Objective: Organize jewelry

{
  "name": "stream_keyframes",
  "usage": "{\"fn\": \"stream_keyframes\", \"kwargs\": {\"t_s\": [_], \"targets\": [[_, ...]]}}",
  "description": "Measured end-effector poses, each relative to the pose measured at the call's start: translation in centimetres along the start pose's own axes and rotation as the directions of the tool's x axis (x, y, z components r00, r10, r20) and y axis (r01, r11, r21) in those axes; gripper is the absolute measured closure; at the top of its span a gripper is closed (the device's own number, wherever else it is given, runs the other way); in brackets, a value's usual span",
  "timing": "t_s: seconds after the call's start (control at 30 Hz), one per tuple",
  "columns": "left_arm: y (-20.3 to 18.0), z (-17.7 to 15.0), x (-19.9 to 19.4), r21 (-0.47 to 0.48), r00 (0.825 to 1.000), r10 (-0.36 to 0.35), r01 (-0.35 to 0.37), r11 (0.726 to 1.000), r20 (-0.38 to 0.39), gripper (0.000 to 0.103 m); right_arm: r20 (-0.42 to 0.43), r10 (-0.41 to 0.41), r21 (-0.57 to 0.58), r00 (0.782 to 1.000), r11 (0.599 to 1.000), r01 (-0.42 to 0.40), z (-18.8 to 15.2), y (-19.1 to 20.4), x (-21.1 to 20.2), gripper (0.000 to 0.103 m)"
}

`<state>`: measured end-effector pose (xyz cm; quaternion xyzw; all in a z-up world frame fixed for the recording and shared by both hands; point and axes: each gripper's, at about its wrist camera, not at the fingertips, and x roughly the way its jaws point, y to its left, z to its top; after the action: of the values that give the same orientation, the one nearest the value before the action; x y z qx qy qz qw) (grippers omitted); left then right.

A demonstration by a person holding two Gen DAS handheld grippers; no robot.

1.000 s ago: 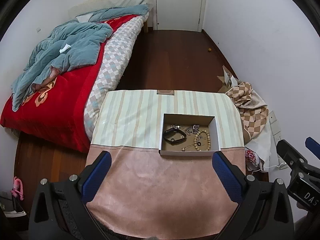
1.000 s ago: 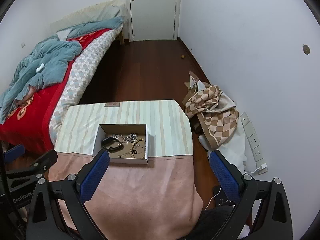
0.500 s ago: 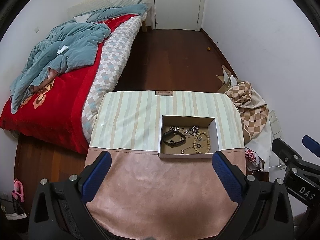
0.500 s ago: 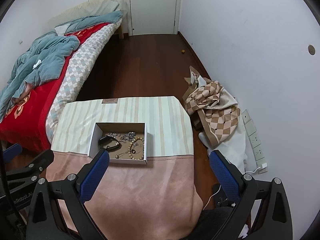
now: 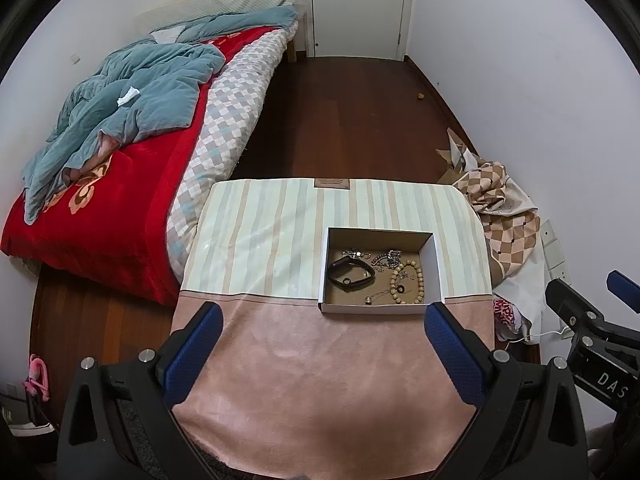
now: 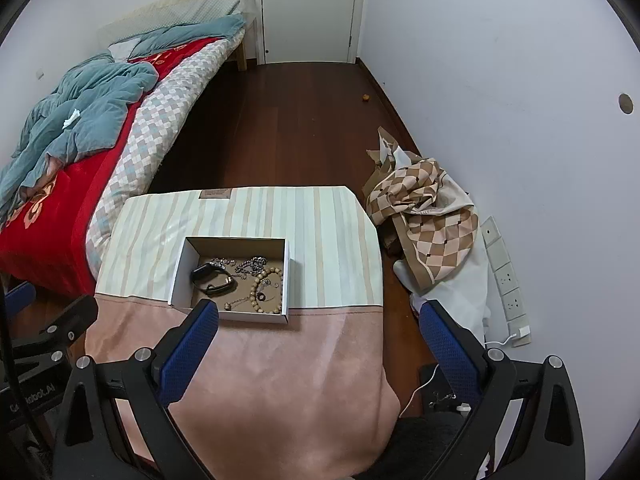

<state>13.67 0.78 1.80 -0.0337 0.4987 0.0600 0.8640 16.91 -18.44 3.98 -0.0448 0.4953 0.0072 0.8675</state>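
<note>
A shallow white cardboard box (image 5: 436, 264) (image 6: 178, 276) sits on the cloth-covered table (image 5: 320, 380) (image 6: 280, 360). Inside lie a black wristband (image 5: 351, 274) (image 6: 212, 279), a wooden bead bracelet (image 5: 407, 282) (image 6: 266, 290) and silver chains (image 5: 386, 258) (image 6: 250, 264). My left gripper (image 5: 320, 356) is open and empty, held high above the table's near pink part. My right gripper (image 6: 318, 348) is open and empty, above the table's near right side. Each gripper shows at the edge of the other's view.
A bed (image 5: 120, 160) with a red cover and a blue quilt stands left of the table. A checkered cloth pile (image 6: 424, 216) lies on the floor at the right wall, by wall sockets (image 6: 506, 276). Dark wood floor (image 5: 352, 120) runs to a white door (image 5: 358, 4).
Both grippers have drifted slightly, so the table and box sit a little lower and closer in the views. Both stay open and empty.
</note>
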Motion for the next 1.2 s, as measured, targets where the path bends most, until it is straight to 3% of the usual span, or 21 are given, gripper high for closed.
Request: {"fn": "stream_keyframes", "kwargs": {"t_s": [1.2], "targets": [[0.3,0.2,-1.2,-0.003,0.999,0.024,-0.024,1.000,0.036,0.000,0.004,0.012,0.008,1.000,1.000,-0.012,-0.7,-0.2,-0.7,0.001]]}}
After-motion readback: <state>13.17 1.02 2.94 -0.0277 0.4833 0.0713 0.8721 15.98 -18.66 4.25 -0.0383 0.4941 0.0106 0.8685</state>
